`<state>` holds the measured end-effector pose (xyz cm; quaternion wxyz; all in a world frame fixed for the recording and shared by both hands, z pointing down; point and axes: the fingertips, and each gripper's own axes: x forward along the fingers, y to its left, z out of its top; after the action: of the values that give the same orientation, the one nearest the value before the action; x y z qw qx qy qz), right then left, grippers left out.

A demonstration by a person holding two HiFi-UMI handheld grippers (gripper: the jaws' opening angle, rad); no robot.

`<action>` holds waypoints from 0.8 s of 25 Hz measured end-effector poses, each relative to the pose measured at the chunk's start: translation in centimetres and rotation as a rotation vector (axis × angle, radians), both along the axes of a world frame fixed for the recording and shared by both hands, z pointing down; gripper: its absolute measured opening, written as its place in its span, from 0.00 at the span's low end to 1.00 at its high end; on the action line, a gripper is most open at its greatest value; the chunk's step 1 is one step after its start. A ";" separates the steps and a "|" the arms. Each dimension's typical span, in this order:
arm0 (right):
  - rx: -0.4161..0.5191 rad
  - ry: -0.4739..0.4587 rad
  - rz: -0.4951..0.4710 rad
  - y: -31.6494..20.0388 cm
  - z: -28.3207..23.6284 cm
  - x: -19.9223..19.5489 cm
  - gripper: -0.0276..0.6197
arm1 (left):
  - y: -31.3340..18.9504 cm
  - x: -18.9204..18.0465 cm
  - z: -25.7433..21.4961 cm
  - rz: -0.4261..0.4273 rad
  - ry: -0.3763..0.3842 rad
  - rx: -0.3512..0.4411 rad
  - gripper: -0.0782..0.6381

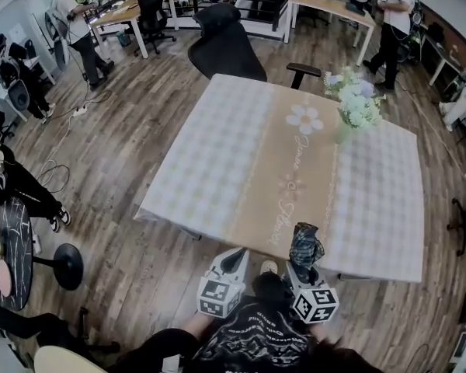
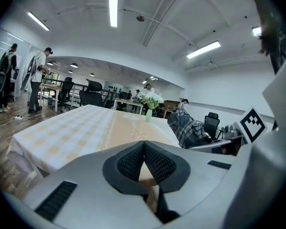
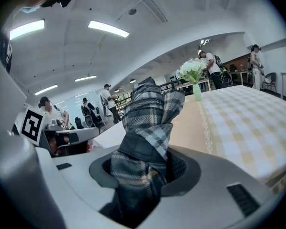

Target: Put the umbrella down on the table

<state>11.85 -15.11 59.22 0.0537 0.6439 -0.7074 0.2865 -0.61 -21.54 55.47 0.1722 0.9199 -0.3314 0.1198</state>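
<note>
A folded plaid umbrella (image 1: 304,245) stands upright in my right gripper (image 1: 303,269), just over the near edge of the table (image 1: 217,154), which wears a checked cloth with a beige runner. In the right gripper view the umbrella (image 3: 150,123) fills the gap of the right gripper (image 3: 145,168), whose jaws are shut on its lower part. My left gripper (image 1: 237,259) hovers beside it at the same edge. Its pads meet with nothing between them in the left gripper view (image 2: 144,149), where the umbrella (image 2: 186,128) shows to the right.
A vase of white flowers (image 1: 353,103) stands at the table's far right. A black office chair (image 1: 225,41) is behind the table and a round stool (image 1: 66,266) on the floor to the left. Several people stand around the room.
</note>
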 end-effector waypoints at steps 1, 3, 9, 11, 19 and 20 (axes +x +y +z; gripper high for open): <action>0.005 0.000 -0.001 -0.9 -0.3 0.8 0.33 | -0.5 0.5 -0.2 -0.001 -0.007 0.012 0.13; 0.011 0.015 -0.009 -2.6 -0.7 2.3 0.33 | -1.6 1.5 -0.3 -0.007 -0.018 0.032 0.13; 0.031 0.063 -0.042 -8.4 -1.1 6.7 0.33 | -5.7 3.9 0.1 -0.072 -0.034 0.021 0.13; 0.040 0.070 -0.049 -10.2 -1.4 8.2 0.33 | -6.8 5.0 0.2 -0.079 -0.037 0.021 0.13; -0.040 0.156 -0.135 -17.6 -1.2 12.6 0.33 | -10.0 7.9 0.7 -0.113 -0.051 0.020 0.13; -0.054 0.168 -0.150 -18.4 -1.0 13.0 0.33 | -10.3 8.0 0.8 -0.121 -0.055 0.019 0.13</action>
<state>24.82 -33.52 58.22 0.1513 0.6093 -0.7385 0.2458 7.36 -31.83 56.27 0.1613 0.8962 -0.3920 0.1313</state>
